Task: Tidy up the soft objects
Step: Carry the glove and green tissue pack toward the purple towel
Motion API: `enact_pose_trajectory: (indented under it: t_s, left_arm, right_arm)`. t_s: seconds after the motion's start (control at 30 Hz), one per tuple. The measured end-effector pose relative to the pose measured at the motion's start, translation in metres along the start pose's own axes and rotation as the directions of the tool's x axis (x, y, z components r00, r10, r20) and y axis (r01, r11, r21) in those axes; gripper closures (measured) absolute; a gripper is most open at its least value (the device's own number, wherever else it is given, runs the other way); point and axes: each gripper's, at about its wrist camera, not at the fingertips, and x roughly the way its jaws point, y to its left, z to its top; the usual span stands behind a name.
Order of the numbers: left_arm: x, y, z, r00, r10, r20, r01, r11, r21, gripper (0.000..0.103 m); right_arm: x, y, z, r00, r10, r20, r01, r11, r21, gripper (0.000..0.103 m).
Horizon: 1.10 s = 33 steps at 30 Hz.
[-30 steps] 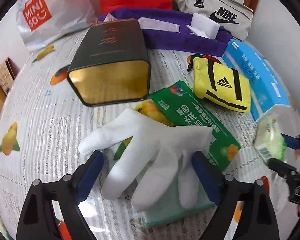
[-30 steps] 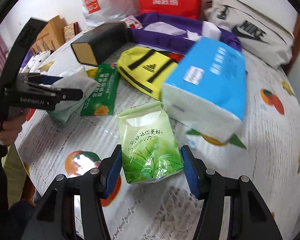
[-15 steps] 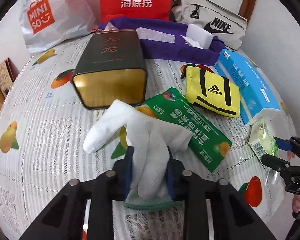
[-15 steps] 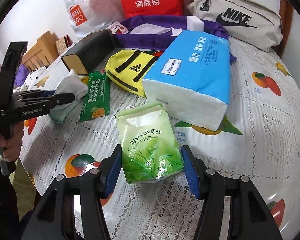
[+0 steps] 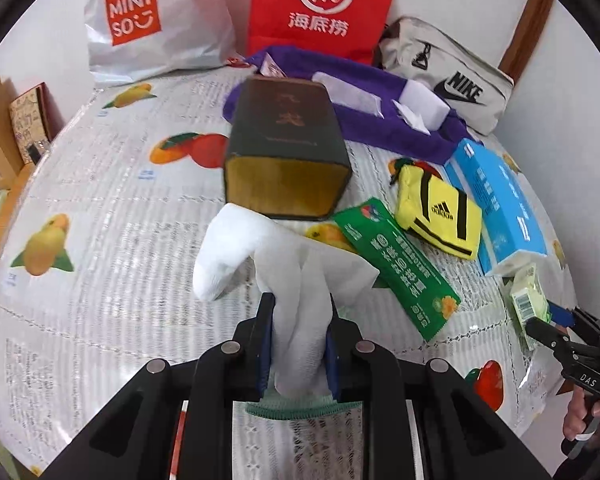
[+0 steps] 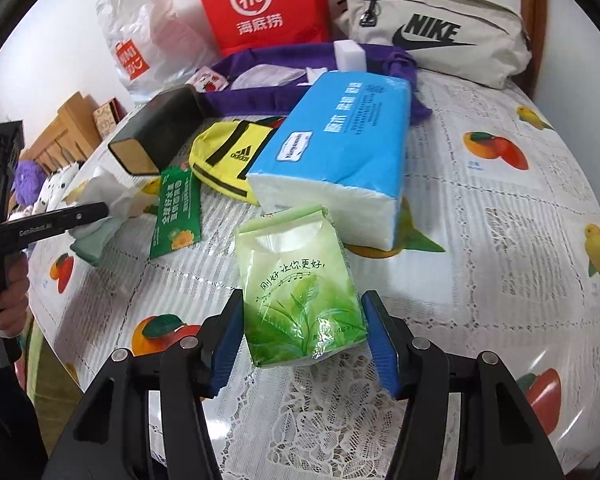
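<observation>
1. While the left gripper [image 5: 298,338] has just been closing, its blue pads now press on both sides of a white glove [image 5: 278,276], which bunches up between them with its green cuff hanging below the jaws.
2. One glove finger sticks out to the left, close in front of the open gold end of a dark tin [image 5: 286,148] lying on its side on the tabletop [image 5: 100,248].
3. The right gripper [image 6: 302,338] stands at a middling width around a green tissue pack [image 6: 300,288]; its blue pads flank the pack's lower half, the left one touching, and the pack appears held.
4. Just behind the green pack lies a large blue tissue pack [image 6: 340,148], with a yellow Adidas pouch [image 6: 232,156] to its left.
5. A green sachet [image 5: 400,268] lies flat between the glove and the yellow pouch.
6. At the back are a purple cloth [image 5: 380,120], a Nike bag [image 6: 440,36], a red paper bag [image 5: 324,4] and a Miniso bag [image 5: 148,20].
</observation>
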Motion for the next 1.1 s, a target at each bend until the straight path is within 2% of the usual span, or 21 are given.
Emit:
enact_pose_trajectory:
  t_s: [0.4,1.1]
  left_arm:
    - [-0.022,0.007,0.012,0.999,-0.015,0.046,0.017,0.999,-0.045,0.082]
    - [-0.034,-0.002,0.052,0.997,-0.011,0.078,0.013,1.000,-0.027,0.082]
  right_arm:
    - [-0.025,0.005,0.011,0.999,0.006,0.043,-0.006,1.000,-0.015,0.046]
    - [-0.041,-0.003,0.046,0.996,-0.007,0.089,0.005,1.000,0.022,0.046]
